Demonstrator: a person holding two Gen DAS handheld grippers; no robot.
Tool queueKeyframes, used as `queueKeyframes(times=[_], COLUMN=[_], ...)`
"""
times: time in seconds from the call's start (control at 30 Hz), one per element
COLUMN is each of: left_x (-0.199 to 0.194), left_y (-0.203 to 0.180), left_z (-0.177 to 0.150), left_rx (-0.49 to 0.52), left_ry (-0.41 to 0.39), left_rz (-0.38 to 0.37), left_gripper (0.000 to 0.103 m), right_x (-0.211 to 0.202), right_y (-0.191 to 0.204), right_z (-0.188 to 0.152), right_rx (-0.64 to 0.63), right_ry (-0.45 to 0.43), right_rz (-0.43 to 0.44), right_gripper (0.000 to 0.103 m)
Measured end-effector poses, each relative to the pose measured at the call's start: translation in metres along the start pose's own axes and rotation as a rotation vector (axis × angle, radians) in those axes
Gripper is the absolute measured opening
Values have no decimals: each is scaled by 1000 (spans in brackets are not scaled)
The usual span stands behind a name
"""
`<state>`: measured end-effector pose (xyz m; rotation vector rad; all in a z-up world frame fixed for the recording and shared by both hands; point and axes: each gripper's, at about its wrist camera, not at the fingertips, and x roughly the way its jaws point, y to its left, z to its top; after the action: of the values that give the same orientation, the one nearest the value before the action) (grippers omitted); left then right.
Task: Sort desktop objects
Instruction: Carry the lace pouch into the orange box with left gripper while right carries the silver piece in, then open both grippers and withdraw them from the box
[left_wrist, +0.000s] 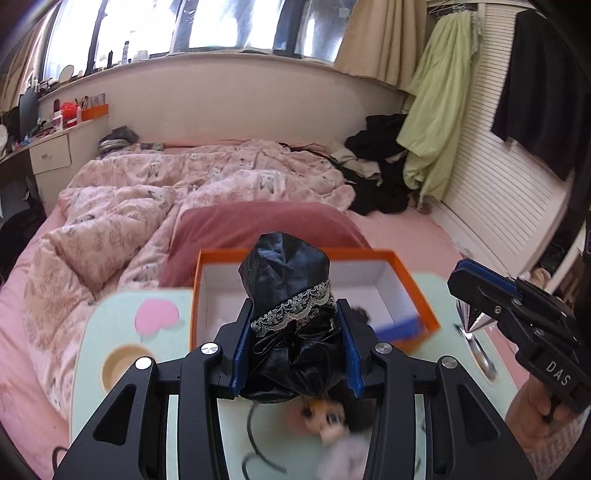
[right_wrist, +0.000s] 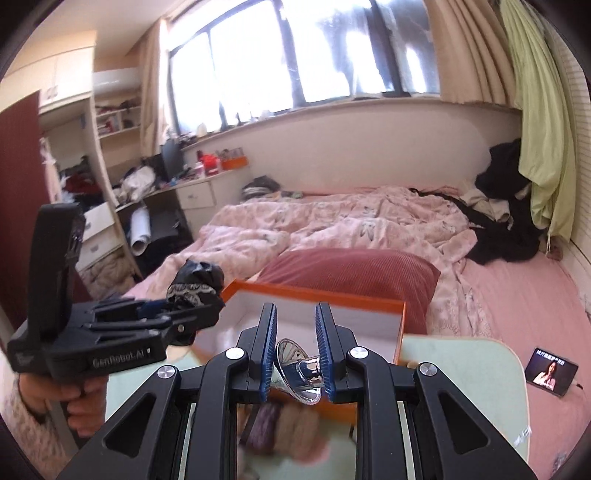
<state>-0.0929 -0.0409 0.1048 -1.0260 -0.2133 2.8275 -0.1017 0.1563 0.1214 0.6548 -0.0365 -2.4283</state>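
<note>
Your left gripper (left_wrist: 295, 328) clamps a black-dressed doll (left_wrist: 291, 295); your right gripper (right_wrist: 295, 350) pinches a silver cone (right_wrist: 299, 373). The orange box (left_wrist: 413, 291) lies at twelve o'clock.

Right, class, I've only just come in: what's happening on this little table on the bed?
A person holds a gripper in each hand above a pale green table. The left gripper is clamped on a doll in a black dress, head hanging down. The right gripper is shut on a shiny silver cone-shaped piece. Both hover by an open orange box, not yet dropped in.
</note>
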Motion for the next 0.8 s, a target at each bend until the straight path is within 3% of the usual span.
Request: queueKeyframes(times=[0.03, 0.07, 0.1, 0.17, 0.2, 0.23, 0.27, 0.33, 0.43, 0.5, 0.6, 0.7, 0.8], left_x=[11, 24, 34, 50, 50, 47, 41, 26, 5, -7, -26, -31, -28], left_y=[1, 2, 5, 10, 12, 14, 16, 18, 15, 12, 3, -8, -13], left_z=[7, 12, 14, 14, 13, 11, 9, 1, -16, -31, -63, -99, -126], left_rx=[0, -7, -20, -65, -83, -94, -98, -95, -71, -60, -44, -23, -5], left_ry=[20, 45, 77, 143, 147, 136, 111, 54, 29, 43, 62, 142, 192], left_rz=[-3, -6, -8, -3, -6, -11, -10, 5, -1, 1, -20, -78, -23], left_gripper=[43, 47, 49, 51, 51, 56, 68, 78, 78, 78, 78, 79, 79], right_x=[9, 20, 28, 36, 34, 31, 26, 17, -4, -17, -34, -32, -31], right_y=[-3, -7, -10, -16, -19, -20, -22, -21, -18, -15, -4, 5, 9], right_z=[4, 7, 9, 10, 9, 7, 4, -2, -17, -29, -55, -83, -112], right_rx=[19, 42, 59, 87, 99, 108, 112, 113, 117, 125, 104, 49, 13], right_ry=[-7, -10, -4, 9, 4, -3, -7, -3, 21, 42, 105, 229, 301], right_rz=[-29, -68, -98, -112, -108, -106, -107, -114, -121, -128, -154, -213, -254], right_gripper=[22, 29, 45, 62, 62, 63, 69, 76, 87, 99, 101, 101, 101])
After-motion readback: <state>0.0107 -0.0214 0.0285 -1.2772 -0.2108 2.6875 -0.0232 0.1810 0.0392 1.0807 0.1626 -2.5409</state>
